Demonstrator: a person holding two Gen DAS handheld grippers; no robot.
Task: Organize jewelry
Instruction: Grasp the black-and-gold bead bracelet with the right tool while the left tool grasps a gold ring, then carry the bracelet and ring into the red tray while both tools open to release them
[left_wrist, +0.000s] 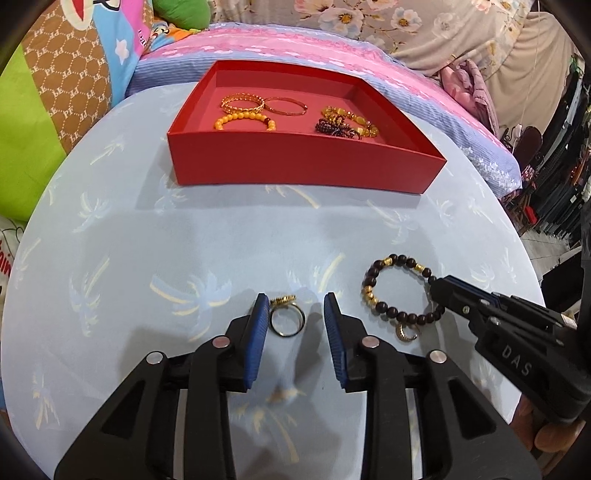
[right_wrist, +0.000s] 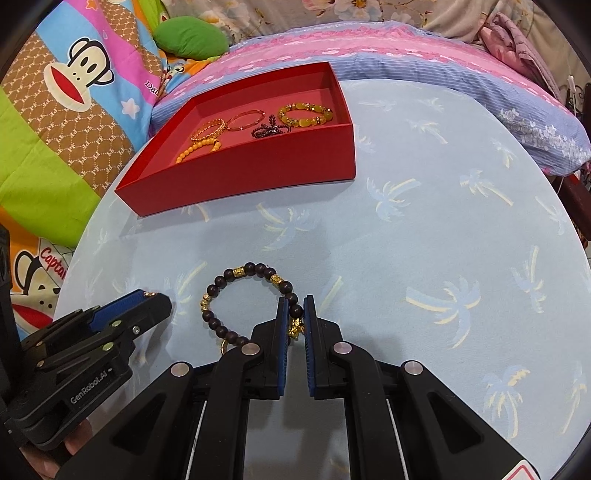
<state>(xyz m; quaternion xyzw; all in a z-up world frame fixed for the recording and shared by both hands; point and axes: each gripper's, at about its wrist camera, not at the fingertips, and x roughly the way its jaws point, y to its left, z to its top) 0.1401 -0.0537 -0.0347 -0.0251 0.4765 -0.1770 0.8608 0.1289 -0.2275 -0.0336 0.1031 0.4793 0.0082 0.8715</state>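
A red tray at the table's far side holds several bracelets and bangles; it also shows in the right wrist view. A gold ring lies on the table between the fingers of my open left gripper, close to the left finger. A dark beaded bracelet with gold beads lies to its right. My right gripper is shut on that bracelet at its near right side, by a gold charm. In the left wrist view the right gripper covers the bracelet's right edge.
The round table has a light blue cloth with palm prints. Behind it lie a pink and blue striped cushion and patterned blankets. The table's right edge drops off towards a cluttered room.
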